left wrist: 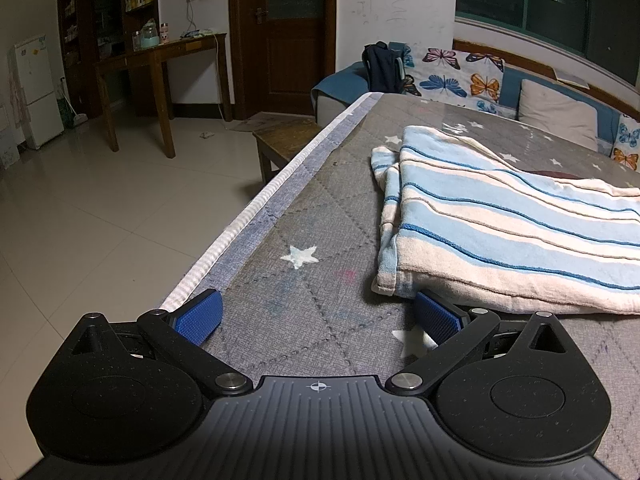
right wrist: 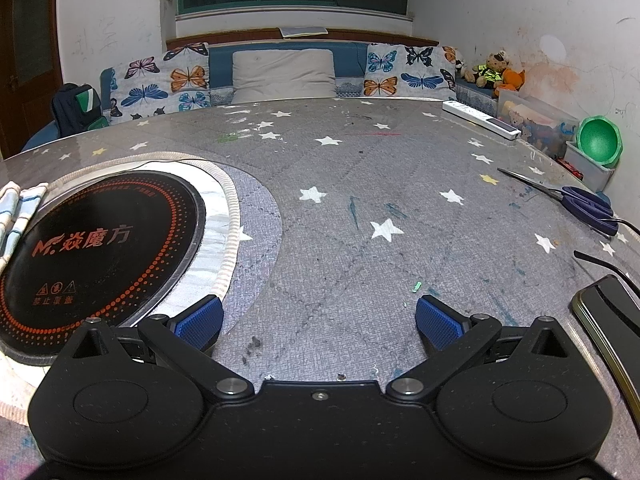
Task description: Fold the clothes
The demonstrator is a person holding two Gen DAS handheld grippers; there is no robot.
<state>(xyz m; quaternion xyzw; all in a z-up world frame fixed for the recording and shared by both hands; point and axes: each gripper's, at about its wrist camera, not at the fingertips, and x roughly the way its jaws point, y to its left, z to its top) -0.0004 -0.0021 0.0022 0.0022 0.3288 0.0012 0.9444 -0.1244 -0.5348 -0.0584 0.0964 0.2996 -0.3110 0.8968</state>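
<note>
A folded cloth with light blue, white and dark blue stripes (left wrist: 500, 220) lies on the grey star-patterned table cover (left wrist: 312, 208), to the right in the left wrist view. My left gripper (left wrist: 318, 318) is open and empty, low over the table near its left edge; its right pad (left wrist: 436, 320) sits just at the cloth's near corner. My right gripper (right wrist: 318, 320) is open and empty over bare table. A strip of the striped cloth (right wrist: 16, 208) shows at the far left of the right wrist view.
A round black induction cooktop (right wrist: 100, 248) is set in the table left of the right gripper. Scissors (right wrist: 576, 200), a phone (right wrist: 612, 320) and a power strip (right wrist: 480, 118) lie to the right. A sofa with butterfly cushions (right wrist: 280, 72) stands behind. A wooden stool (left wrist: 284, 140) stands beside the table.
</note>
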